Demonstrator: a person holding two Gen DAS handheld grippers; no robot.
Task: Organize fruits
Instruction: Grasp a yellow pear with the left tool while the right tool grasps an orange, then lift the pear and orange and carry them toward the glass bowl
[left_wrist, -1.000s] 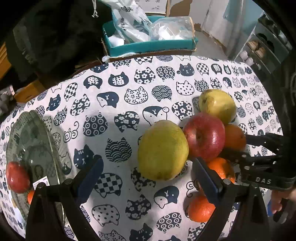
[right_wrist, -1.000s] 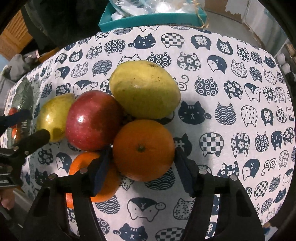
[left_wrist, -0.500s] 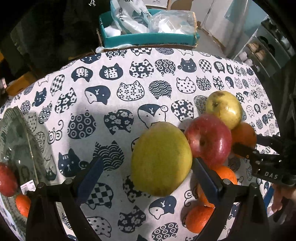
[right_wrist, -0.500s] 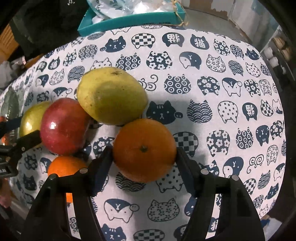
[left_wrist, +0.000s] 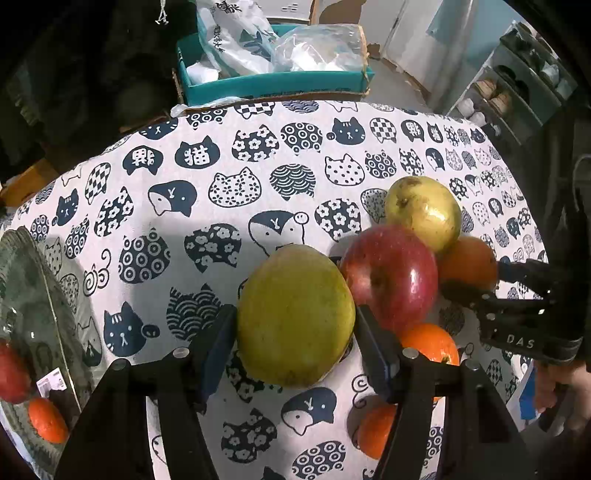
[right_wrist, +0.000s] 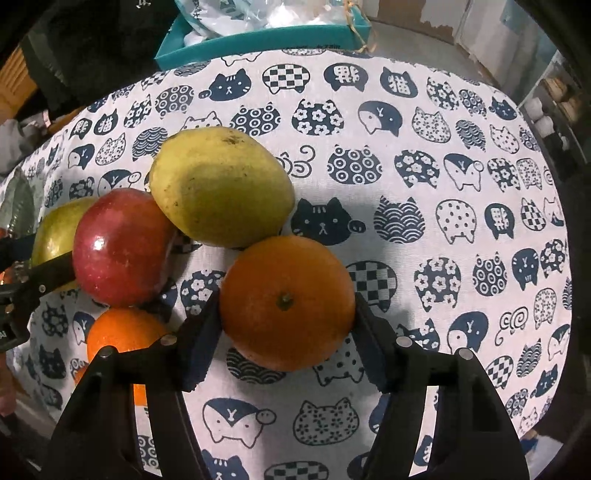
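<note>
Fruit lies clustered on the cat-print tablecloth (left_wrist: 221, 184). My left gripper (left_wrist: 293, 321) is closing, and its pads press both sides of a large yellow-green fruit (left_wrist: 295, 317). Behind it sit a red apple (left_wrist: 391, 273) and a second yellow-green fruit (left_wrist: 421, 212). My right gripper (right_wrist: 286, 314) is also closing, with both pads against an orange (right_wrist: 288, 302). The apple (right_wrist: 122, 247) and the second yellow fruit (right_wrist: 218, 188) lie to its left, another orange (right_wrist: 122, 336) below them. Each gripper shows at the edge of the other's view.
A glass plate (left_wrist: 37, 295) at the left edge holds a red apple (left_wrist: 11, 373) and an orange (left_wrist: 46, 421). A teal box (left_wrist: 273, 81) of plastic bags stands beyond the table's far edge. Shelving (left_wrist: 517, 74) is at the right. A person's hand (left_wrist: 557, 387) holds the right gripper.
The left jaws, wide apart before, have come in onto the large yellow-green fruit. The right jaws stay around the orange. Both views have shifted a little over the table.
</note>
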